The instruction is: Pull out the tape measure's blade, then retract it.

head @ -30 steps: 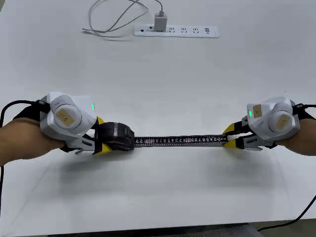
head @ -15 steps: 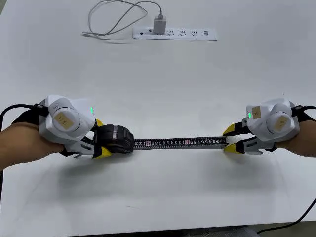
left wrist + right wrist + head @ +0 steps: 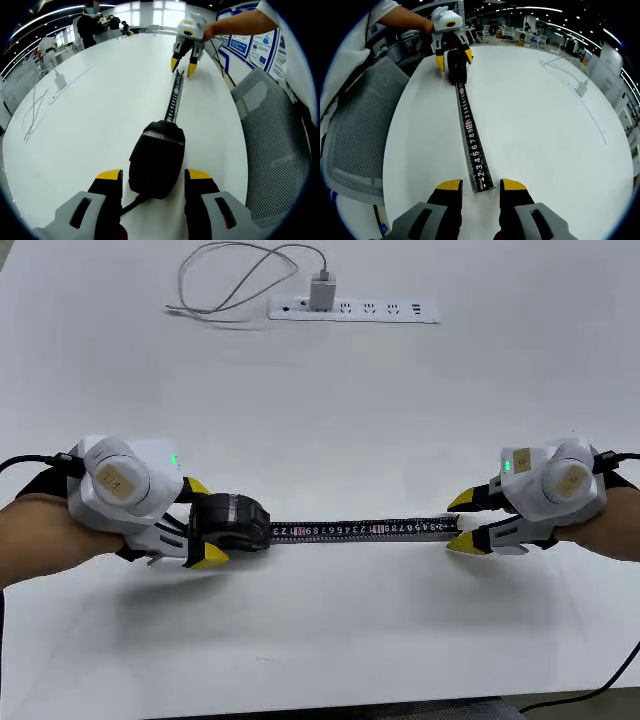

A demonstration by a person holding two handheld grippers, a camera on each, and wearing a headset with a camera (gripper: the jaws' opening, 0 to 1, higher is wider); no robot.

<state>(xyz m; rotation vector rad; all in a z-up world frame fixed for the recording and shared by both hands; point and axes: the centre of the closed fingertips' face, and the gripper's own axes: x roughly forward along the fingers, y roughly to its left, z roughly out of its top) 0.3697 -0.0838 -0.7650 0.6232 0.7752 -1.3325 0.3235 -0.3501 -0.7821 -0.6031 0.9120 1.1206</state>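
Lower centre, head view: the tape measure (image 3: 232,521) lies on the white table (image 3: 330,400), its blade (image 3: 360,529) drawn out rightward. The left gripper (image 3: 204,522) straddles it; whether it squeezes, we cannot tell. The right gripper (image 3: 461,524), pinching the blade's end a second ago, now gapes. We judge the blade springy and sharp-edged: hold it by that free end.

Bright, even light from ceiling strips (image 3: 540,9). White table (image 3: 320,390) slightly glary. Soft shadows just near of left gripper (image 3: 204,521) and right gripper (image 3: 460,524). Head view sharp; gripper views bend at edges.
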